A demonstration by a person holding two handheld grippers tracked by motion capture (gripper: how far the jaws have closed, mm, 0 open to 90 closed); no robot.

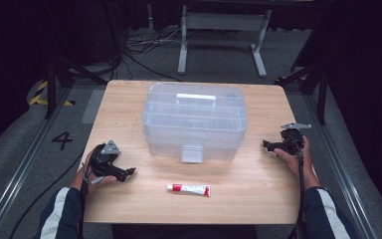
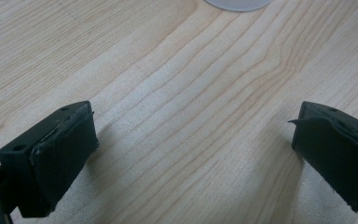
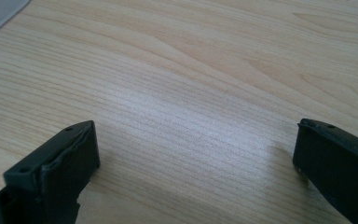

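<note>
Lying close to the worktop's near edge, about midway along it, a white tube with red ends sits untouched. Just beyond, the left tool rests near the left edge and the right tool near the right edge, both with jaws wide and nothing between them. Farther back, a clear plastic box stands at the centre, lid closed.

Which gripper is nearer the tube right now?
Left. The left gripper sits just left of the tube; the right gripper rests farther off, up and to its right.
</note>
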